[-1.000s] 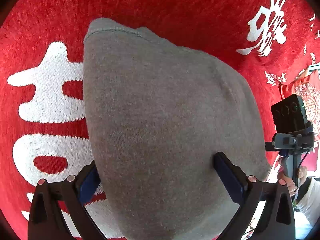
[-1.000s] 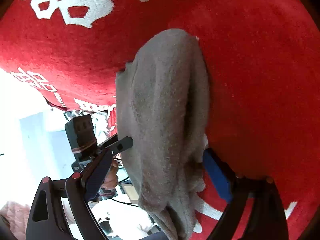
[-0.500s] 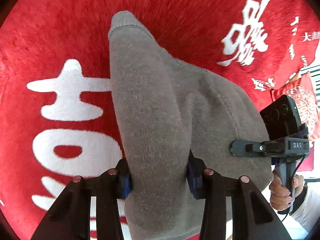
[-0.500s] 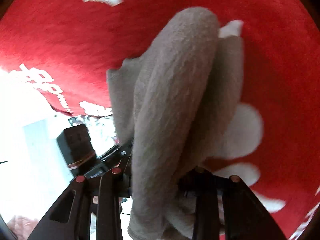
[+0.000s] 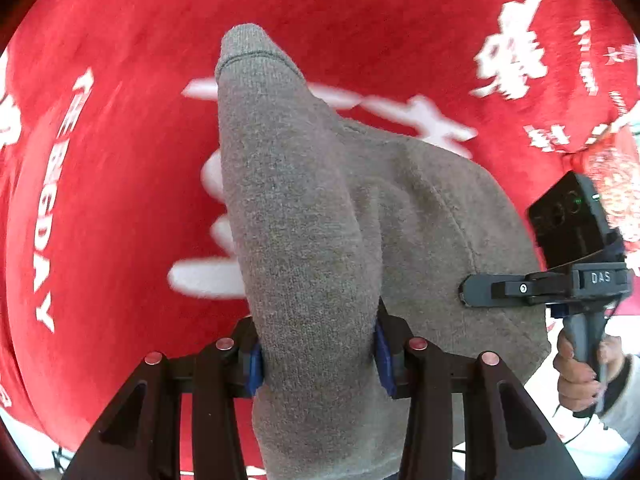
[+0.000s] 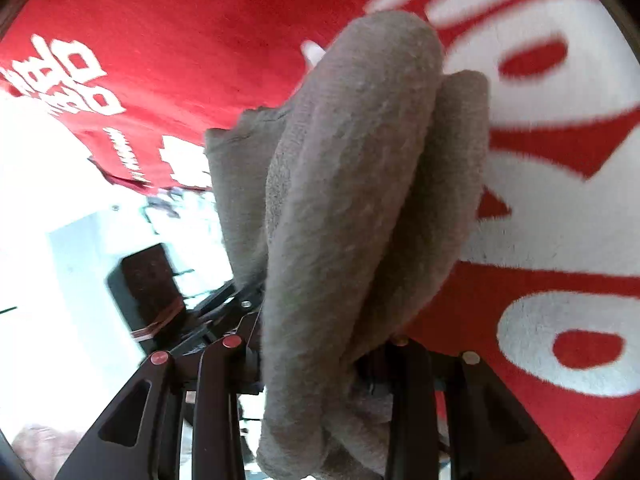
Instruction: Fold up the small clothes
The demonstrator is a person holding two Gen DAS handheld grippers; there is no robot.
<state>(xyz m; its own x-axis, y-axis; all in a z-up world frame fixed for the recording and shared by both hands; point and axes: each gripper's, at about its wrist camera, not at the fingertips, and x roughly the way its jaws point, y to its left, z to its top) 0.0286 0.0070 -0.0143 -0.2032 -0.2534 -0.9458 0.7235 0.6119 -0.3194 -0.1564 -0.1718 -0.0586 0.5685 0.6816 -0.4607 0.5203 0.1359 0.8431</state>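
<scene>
Both my grippers pinch the grey garment (image 5: pixel 304 216): left gripper (image 5: pixel 318 354) w/ blue pads pressed into a thick bunch; right gripper (image 6: pixel 320 354) also holds a bunched roll, its jaws opening a touch. Garment hangs between them, lifted over the red blanket (image 5: pixel 120 200).

Risks: right side's easing, fabric's thick & rolled, so that bunch could slip out, prob. dropping one end and skewing the fold. Uneven pull could twist it.

Long axis: runs away from my left pads toward the hemmed tip (image 5: pixel 246 46), pointing up-frame.
</scene>
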